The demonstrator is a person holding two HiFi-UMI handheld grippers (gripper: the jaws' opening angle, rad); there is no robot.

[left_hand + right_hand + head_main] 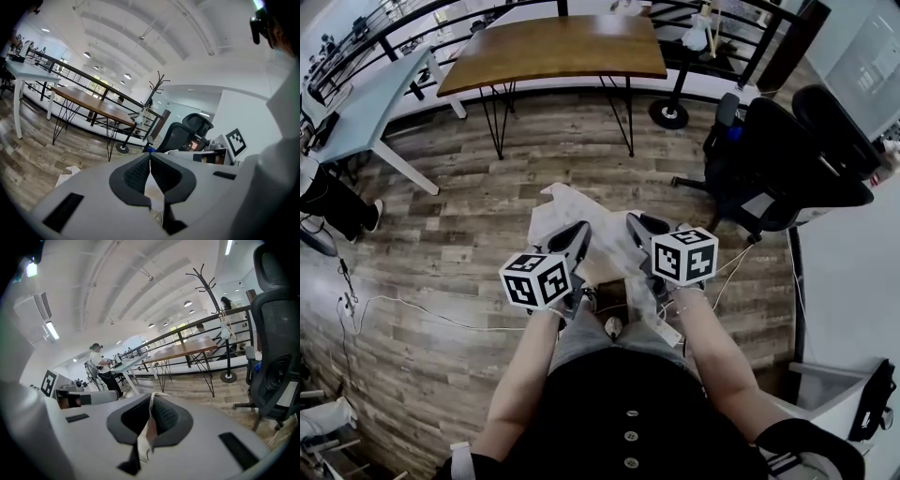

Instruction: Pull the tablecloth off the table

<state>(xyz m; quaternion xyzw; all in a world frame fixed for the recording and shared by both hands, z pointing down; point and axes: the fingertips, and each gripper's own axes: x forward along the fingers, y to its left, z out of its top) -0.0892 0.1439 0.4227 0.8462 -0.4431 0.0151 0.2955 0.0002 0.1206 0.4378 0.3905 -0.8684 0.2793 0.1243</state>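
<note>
Left tool (572, 236): clenched on tablecloth (567, 202) edge.
Right tool (643, 229): clenched on it too.
Tabletop (558, 47): bare, well apart.
Handling: we should grip firmly, raising both evenly.

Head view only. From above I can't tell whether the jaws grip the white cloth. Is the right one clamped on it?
Observer: Yes. The right gripper view shows the right gripper with its jaws shut on the white cloth. A strip of it runs down between the pads.
Operator: And the left one?
Observer: Same. In the left gripper view the left gripper has its tips closed together, with white fabric showing between the pads lower down.
</note>
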